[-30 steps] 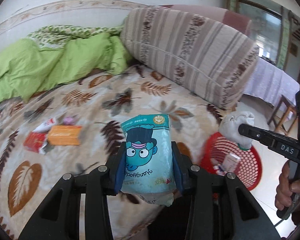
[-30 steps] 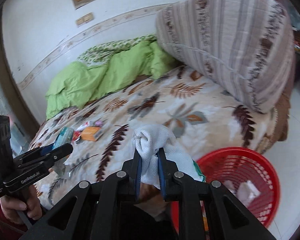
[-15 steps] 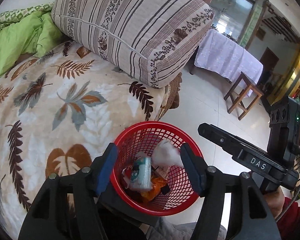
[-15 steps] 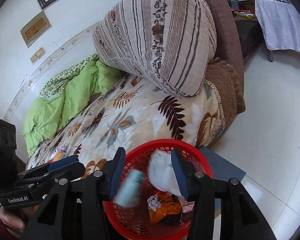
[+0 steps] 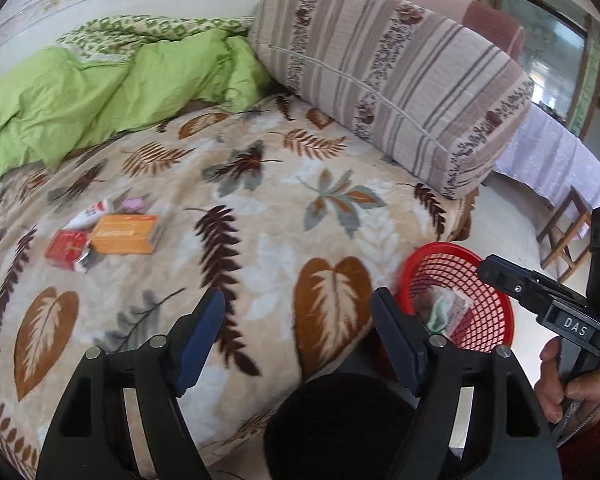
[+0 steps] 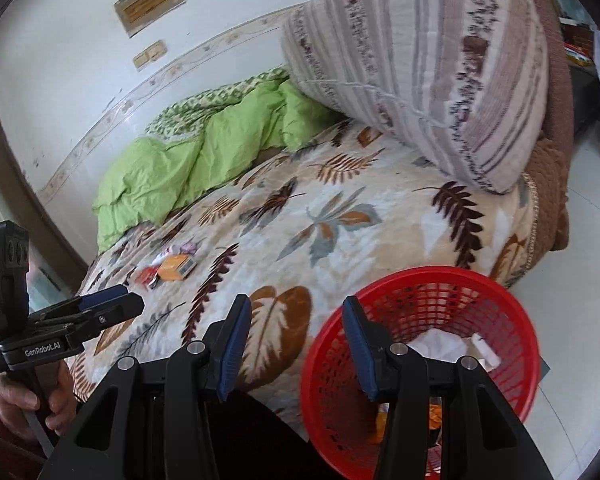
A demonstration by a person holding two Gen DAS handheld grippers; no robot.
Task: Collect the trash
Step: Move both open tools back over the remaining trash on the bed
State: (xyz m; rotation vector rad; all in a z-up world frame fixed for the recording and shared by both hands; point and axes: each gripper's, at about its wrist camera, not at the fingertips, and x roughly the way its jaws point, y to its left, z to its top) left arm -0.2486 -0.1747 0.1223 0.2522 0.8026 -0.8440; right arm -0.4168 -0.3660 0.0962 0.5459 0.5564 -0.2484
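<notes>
Left to right: red packet [image 5: 66, 249] and orange box [image 5: 125, 234] lie touching on the leaf-print blanket [image 5: 268, 216]. Left gripper [image 5: 298, 336] spread wide, empty, over the blanket edge. Right gripper [image 6: 296, 346] also spread, empty. Red basket [image 6: 512, 308] beside the bed holds dropped trash.

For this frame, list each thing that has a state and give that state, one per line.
Left tool: open, empty, over the bed.
Right tool: open, empty, beside the basket rim.
Red plastic mesh basket: upright on the floor, holding trash.
Orange cardboard box: lying flat on the leaf-print blanket, not yet collected.
Red wrapper: lying on the blanket, touching the box.
Green quilt: crumpled by the wall.
</notes>
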